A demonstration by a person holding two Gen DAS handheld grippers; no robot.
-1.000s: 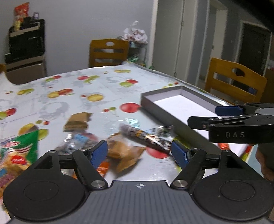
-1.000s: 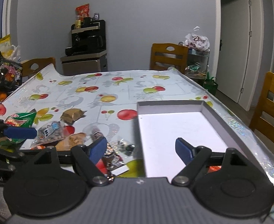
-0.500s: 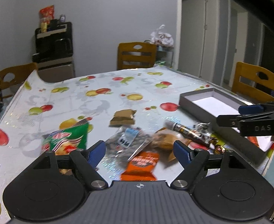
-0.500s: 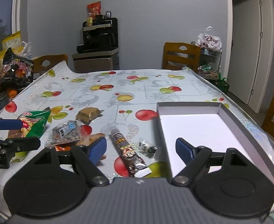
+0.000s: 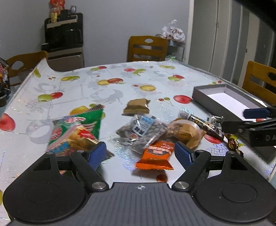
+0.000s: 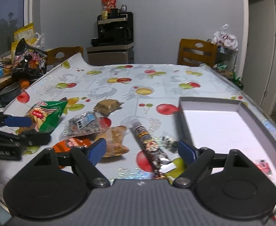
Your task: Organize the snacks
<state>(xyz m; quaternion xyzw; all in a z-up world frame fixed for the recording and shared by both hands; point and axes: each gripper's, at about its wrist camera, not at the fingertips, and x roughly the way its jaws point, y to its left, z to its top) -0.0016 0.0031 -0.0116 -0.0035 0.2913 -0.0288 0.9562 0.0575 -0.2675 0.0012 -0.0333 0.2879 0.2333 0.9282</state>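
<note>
Loose snacks lie on the fruit-print tablecloth: a green chip bag (image 5: 76, 130), a clear peanut bag (image 5: 141, 130), an orange packet (image 5: 156, 156), a brown wafer pack (image 5: 137, 107), a tan bun pack (image 5: 185, 131) and a dark chocolate tube (image 5: 202, 122). My left gripper (image 5: 140, 151) hovers open over the orange packet, holding nothing. An open grey box (image 6: 209, 100) with a white floor sits at the right. My right gripper (image 6: 141, 147) is open above the chocolate tube (image 6: 149, 143), beside the box's left wall. A small wrapped candy (image 6: 169, 141) lies by that wall. Each gripper shows in the other's view.
A clear tape roll (image 5: 38, 133) lies left of the green bag. A black snack bag (image 6: 29, 62) and clutter stand off the table's left side. Wooden chairs (image 5: 147, 48) ring the table. The near table edge runs just below both grippers.
Both hands have swung leftward, so the snacks slid toward the middle of each view and the box toward the right. The left jaws stand slightly wider.
</note>
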